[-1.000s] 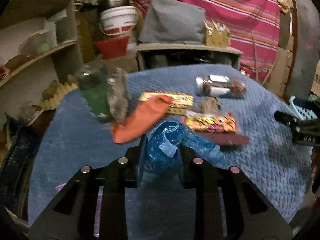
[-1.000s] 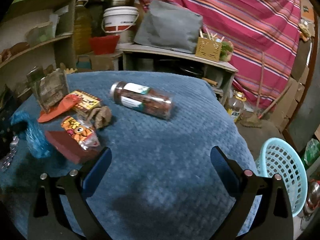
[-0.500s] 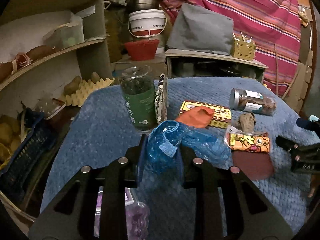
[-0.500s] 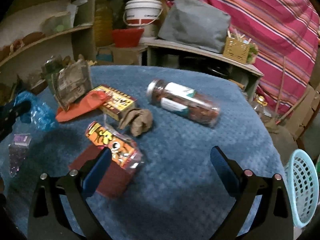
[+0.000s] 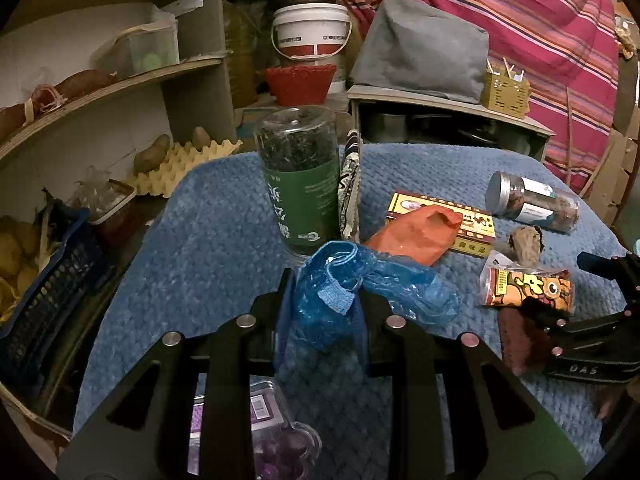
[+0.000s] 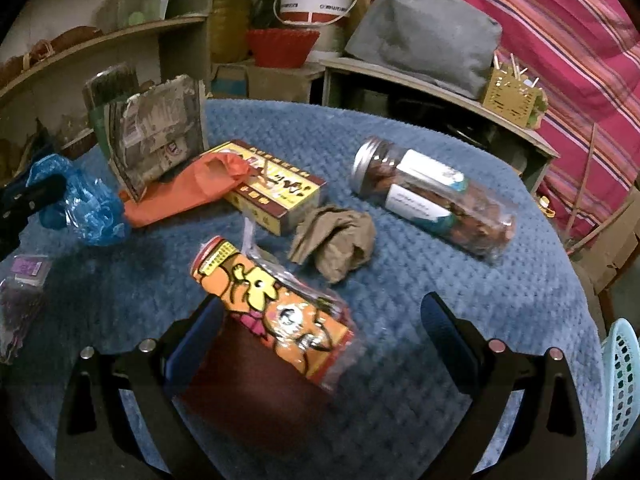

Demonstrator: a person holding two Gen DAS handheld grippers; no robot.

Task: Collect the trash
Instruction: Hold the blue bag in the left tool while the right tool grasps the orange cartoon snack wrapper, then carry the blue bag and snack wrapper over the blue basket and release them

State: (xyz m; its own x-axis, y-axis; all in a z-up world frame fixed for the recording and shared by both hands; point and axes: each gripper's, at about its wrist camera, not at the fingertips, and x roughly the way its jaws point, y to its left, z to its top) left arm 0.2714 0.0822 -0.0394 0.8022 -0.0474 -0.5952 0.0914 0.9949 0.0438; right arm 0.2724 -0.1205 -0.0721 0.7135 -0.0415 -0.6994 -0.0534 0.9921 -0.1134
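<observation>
My left gripper (image 5: 322,300) is shut on a crumpled blue plastic bag (image 5: 360,288), held just above the blue-clothed table (image 5: 208,240). The bag (image 6: 86,208) also shows at the left of the right wrist view. My right gripper (image 6: 322,304) is open, its fingers either side of an orange cartoon snack packet (image 6: 272,312) without touching it. That packet lies on a dark red flat piece (image 6: 240,380). Beyond it lie crumpled brown paper (image 6: 336,240), an orange wrapper (image 6: 188,192) and a yellow box (image 6: 280,192).
A tall green-labelled jar (image 5: 300,184) stands upright beside a worn carton (image 6: 160,140). A clear jar (image 6: 432,200) lies on its side at the right. A purple packet (image 5: 272,432) lies under my left gripper. A pale blue basket (image 6: 624,380) stands off the table's right edge. Shelves crowd the left.
My right gripper has moved left and down over the orange snack packet. My left gripper, still holding the blue bag, has shifted left, so the green jar now stands ahead.
</observation>
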